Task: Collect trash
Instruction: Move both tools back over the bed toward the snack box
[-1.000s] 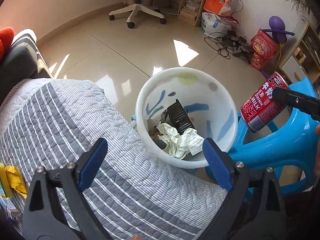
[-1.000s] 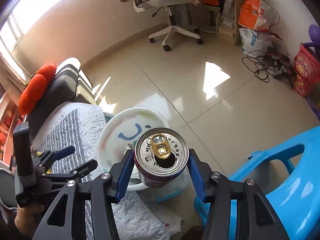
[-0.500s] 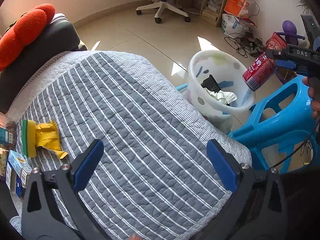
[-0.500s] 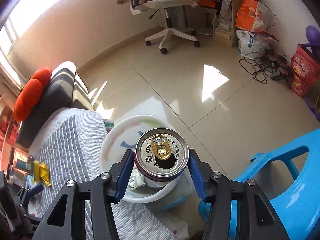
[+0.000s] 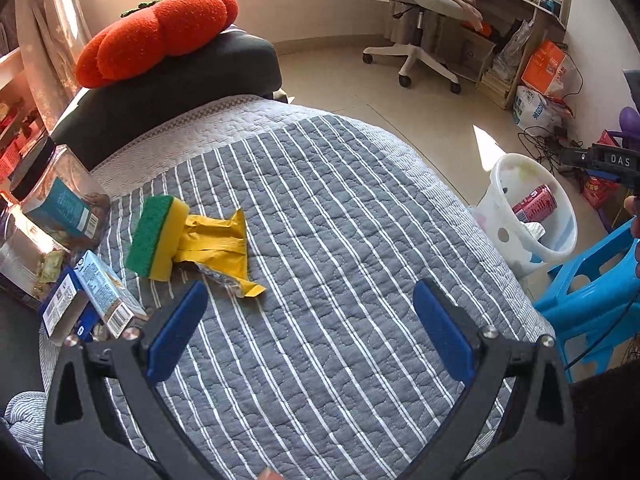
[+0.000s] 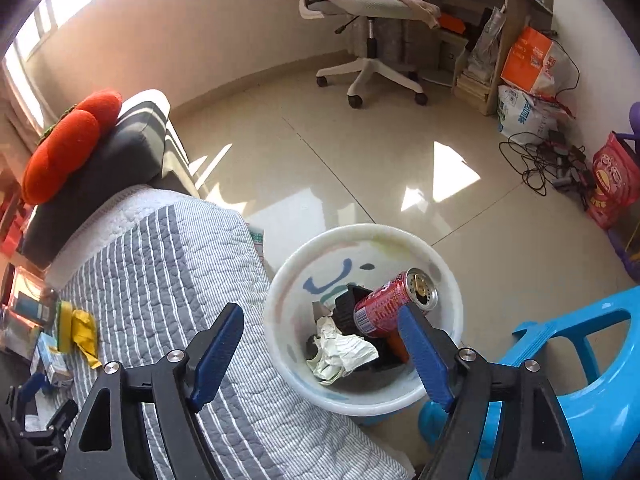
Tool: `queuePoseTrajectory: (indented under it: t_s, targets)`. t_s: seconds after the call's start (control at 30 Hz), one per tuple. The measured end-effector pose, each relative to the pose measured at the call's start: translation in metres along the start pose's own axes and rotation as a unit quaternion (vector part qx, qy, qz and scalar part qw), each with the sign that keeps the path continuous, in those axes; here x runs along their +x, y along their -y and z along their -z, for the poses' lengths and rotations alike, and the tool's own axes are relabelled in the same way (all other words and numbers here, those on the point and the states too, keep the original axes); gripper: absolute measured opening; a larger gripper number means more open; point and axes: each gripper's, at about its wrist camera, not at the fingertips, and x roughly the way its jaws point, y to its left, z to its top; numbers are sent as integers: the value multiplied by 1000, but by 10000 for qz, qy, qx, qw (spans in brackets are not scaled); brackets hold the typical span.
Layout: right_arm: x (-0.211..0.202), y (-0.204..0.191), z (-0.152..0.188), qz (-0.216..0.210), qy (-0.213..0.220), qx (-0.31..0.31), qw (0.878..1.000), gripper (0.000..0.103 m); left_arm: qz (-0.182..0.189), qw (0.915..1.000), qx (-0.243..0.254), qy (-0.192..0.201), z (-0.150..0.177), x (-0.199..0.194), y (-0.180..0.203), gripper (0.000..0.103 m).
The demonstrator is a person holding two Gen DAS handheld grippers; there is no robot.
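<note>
The red drink can (image 6: 390,300) lies tilted inside the white bin (image 6: 280,328), on crumpled paper (image 6: 340,350) and dark trash; it also shows in the left wrist view (image 5: 534,204) inside the bin (image 5: 500,224). My right gripper (image 6: 320,354) is open and empty above the bin's near rim. My left gripper (image 5: 308,330) is open and empty over the striped grey quilt (image 5: 340,240). A yellow wrapper (image 5: 218,244) and a green-yellow sponge (image 5: 156,236) lie on the quilt ahead of its left finger.
Small cartons (image 5: 88,300) and a clear jar (image 5: 60,204) sit at the quilt's left edge. An orange cushion (image 5: 160,28) rests on a dark armrest. A blue plastic stool (image 6: 560,380) stands right of the bin. An office chair (image 6: 368,20) and cables (image 6: 540,160) are beyond.
My right gripper opened and the can dropped into the bin. My left gripper swung left, from over the bin to over the quilt near the wrapper and sponge.
</note>
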Motion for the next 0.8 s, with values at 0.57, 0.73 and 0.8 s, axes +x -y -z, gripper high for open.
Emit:
queuePoseTrajectory:
  t_s: [0.57,0.73,0.8]
  targets:
    - [-70,-93,70,-489,49,-795,9956,87,-369,9945,-858,-468,50,-57,-85,102]
    - [-65,-119,93,-1062,-478,-907,9890,87,-490,9846,-1505,-737,71,-66,-135,102]
    - [-63,-130,98,-1125,-540,-900,9881,87,-394,9766,-1935,-851,75,-66,-158,102]
